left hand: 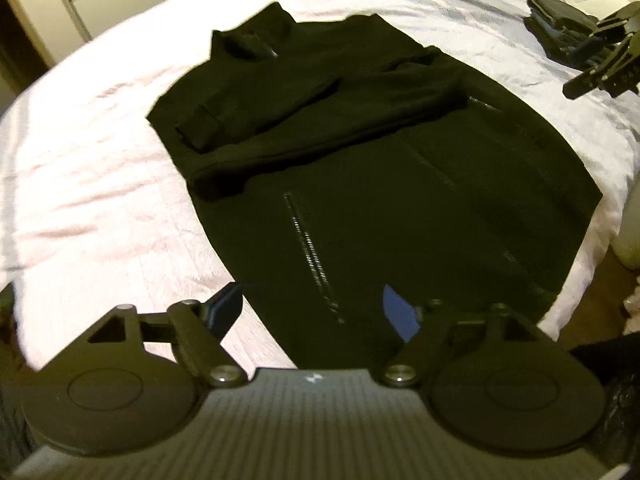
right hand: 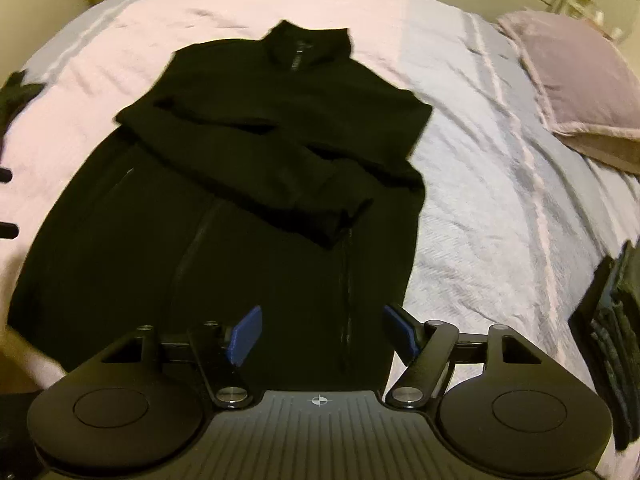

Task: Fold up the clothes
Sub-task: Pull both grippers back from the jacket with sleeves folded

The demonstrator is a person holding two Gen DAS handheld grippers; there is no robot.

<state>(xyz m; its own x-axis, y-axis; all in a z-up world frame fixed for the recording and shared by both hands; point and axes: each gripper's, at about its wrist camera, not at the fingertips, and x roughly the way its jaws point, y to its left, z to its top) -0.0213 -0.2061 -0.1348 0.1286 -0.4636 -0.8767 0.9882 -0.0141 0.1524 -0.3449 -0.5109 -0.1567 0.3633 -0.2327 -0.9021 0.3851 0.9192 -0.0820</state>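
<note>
Black jacket (right hand: 224, 208) lies flat on the bed (right hand: 480, 152), both sleeves folded across its chest. Left claw (left hand: 316, 312) and right claw (right hand: 320, 332) hover released above its hem, grasping nothing.

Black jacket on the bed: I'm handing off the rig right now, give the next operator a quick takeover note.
Left gripper: open, empty, over the jacket's hem.
Right gripper: open, empty, also at the hem.
Black jacket: flat on the bed, collar far from the grippers, both sleeves already folded across the chest.
Left to do: probably fold the hem up toward the collar.
Other dark clothes lie on the bed beside it; whether they are folded is unclear.
</note>
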